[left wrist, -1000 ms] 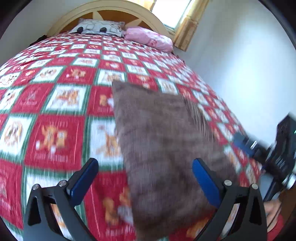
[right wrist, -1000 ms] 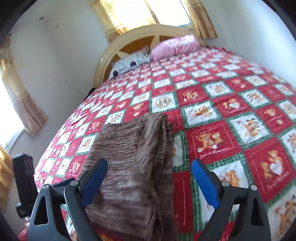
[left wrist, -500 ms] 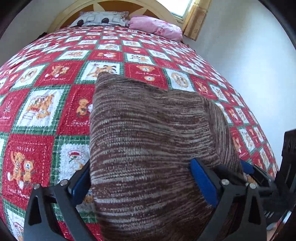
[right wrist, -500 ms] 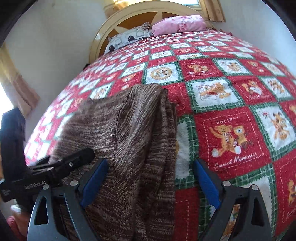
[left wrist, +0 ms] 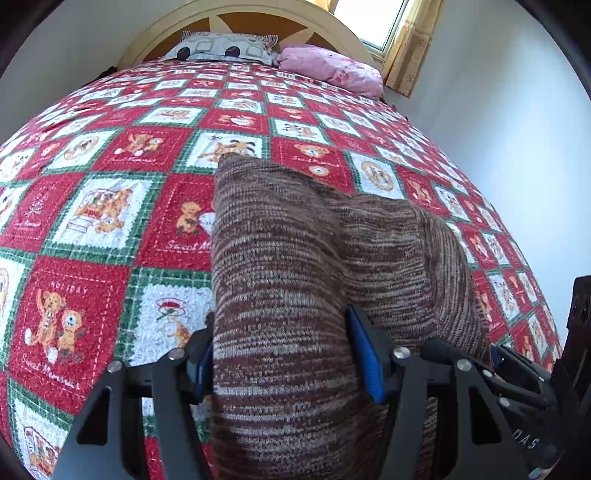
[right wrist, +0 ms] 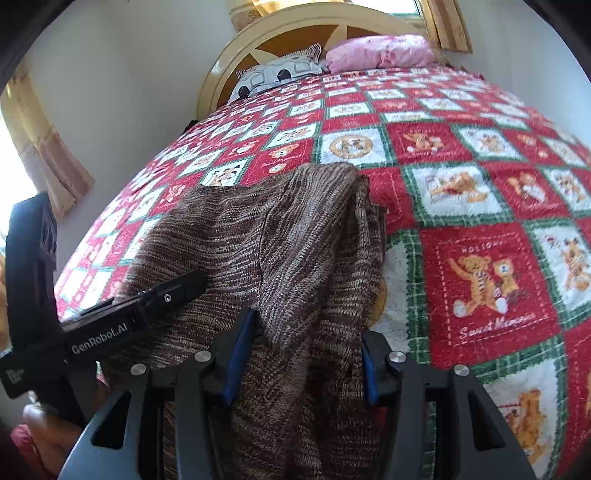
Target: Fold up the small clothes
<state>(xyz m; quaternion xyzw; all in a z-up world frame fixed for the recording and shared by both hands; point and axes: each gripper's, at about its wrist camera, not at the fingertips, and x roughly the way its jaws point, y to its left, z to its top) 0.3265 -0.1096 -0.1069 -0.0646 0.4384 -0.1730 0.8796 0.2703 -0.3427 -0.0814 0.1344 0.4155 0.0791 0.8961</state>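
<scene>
Left wrist view: one brown knitted garment [left wrist: 295, 258] lies on the near part of one bed [left wrist: 110, 221], over a red, white and green bear-print quilt [left wrist: 147, 155]. The left tongs [left wrist: 284, 365] are partly open and closing, with a thick fold of the garment's near edge bunched between the two blue pads [left wrist: 364, 358]. The knit fills the gap and both pads press against it. The fabric rises from the tongs in a ridge running away toward the headboard [left wrist: 251, 22]. The far corner of the garment lies flat on the quilt. The right tongs' black body shows at the lower right of this view, just beside the garment's right edge.

Right wrist view: the same garment [right wrist: 258, 240] lies at the near left part of the quilt [right wrist: 480, 184]. The right tongs [right wrist: 303, 358] are about half open and closing, with a gathered fold of the knit between the pads [right wrist: 236, 354]; both pads touch the cloth. The left tongs [right wrist: 110, 325] reach in from the left, their black finger lying on the knit.

Count: two tongs, both on the one garment. Two pillows at the head of the bed: one grey patterned pillow [right wrist: 277, 74] and one pink pillow [right wrist: 380, 51], side by side. One curtained window [left wrist: 373, 22] is behind the headboard, and another curtain [right wrist: 48, 147] hangs on the left wall.
</scene>
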